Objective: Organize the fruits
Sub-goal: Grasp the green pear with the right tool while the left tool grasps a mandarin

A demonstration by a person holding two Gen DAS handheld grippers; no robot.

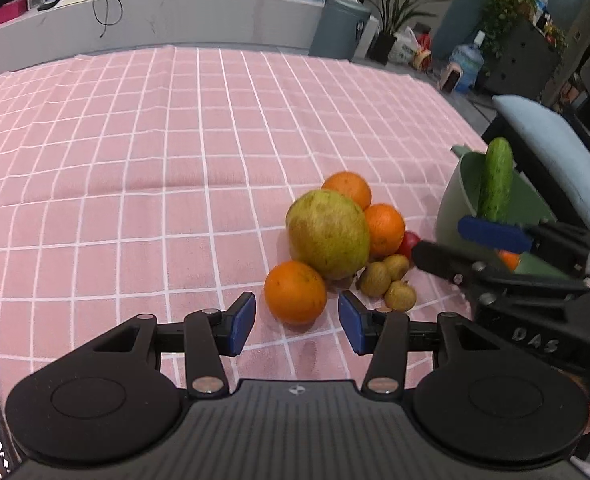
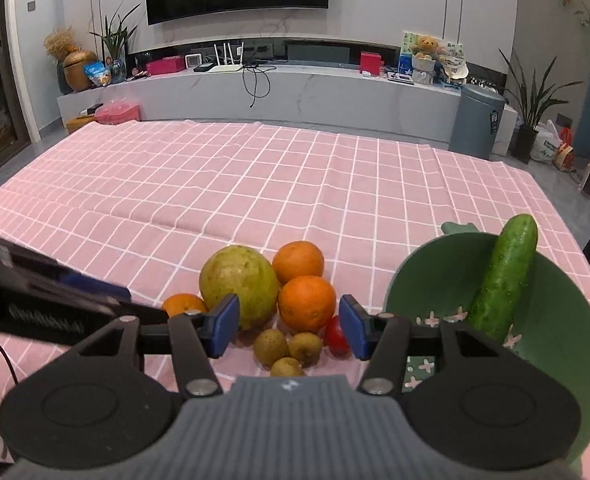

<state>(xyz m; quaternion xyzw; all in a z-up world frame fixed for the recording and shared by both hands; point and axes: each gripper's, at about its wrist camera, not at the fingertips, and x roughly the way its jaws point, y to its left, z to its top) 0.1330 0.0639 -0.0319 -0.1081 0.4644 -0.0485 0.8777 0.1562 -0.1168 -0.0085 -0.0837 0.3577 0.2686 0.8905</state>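
Pink checked cloth covers the desk; a cucumber leans in the bowl at three o'clock. Both fingers, left and right, spread empty, fruit pile at twelve.

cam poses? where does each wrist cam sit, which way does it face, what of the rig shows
Left wrist: on the left gripper, open, aimed at the nearest orange; right gripper's arm crosses at right.
Right wrist: on the right gripper, open, above the kiwis, facing the TV wall; left gripper enters at left.
Shared: pomelo, cucumber in the green bowl, pink checked tablecloth.
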